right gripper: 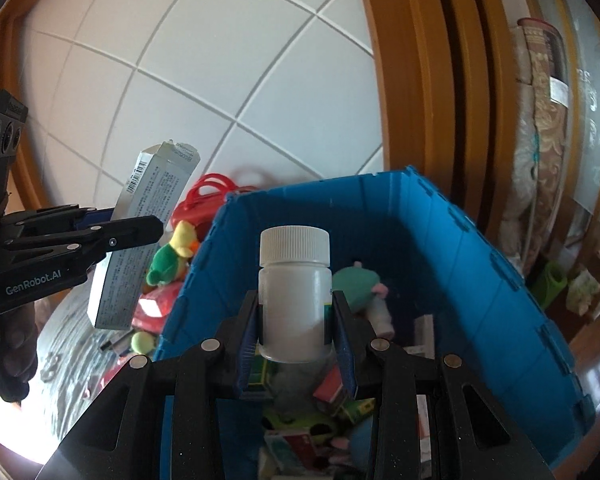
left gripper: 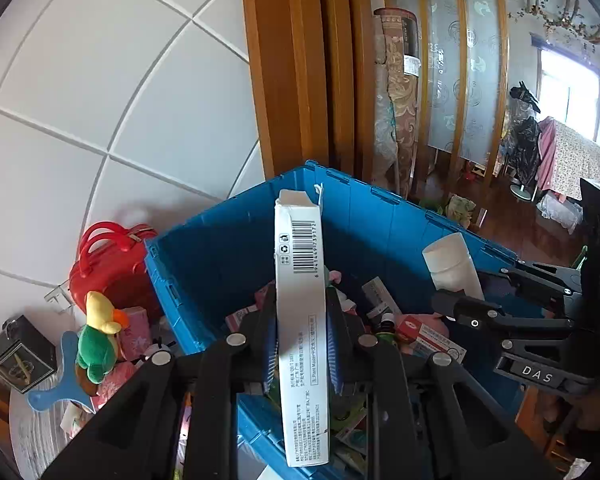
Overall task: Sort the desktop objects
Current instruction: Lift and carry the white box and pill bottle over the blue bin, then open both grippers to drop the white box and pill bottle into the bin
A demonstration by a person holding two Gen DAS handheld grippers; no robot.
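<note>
While both my claws are full, this is how the sorting stands, nearest first.

Left claw point(left gripper: 302, 344): clamped on a tall white carton point(left gripper: 302, 320), pads on its two broad faces, held upright above the near rim of the bin.

Right claw point(right gripper: 296, 332): clamped on a white pill bottle point(right gripper: 294, 296), cap up, held over the open bin.

Blue bin point(left gripper: 220, 248): already part-filled with small boxes, little bottles and a soft toy or two (so a fair share looks done).

Step in hand: I judge both items are about to go into the bin; neither has been let go yet.

Left on the table: beside the bin a green and yellow plush bird point(left gripper: 98, 336), a blue paddle-shaped thing point(left gripper: 66, 380), pink packets, a small dark box point(left gripper: 20, 354).

Farther back: a red handbag point(left gripper: 108, 264) against the tiled wall; whether it counts I cannot tell.
</note>
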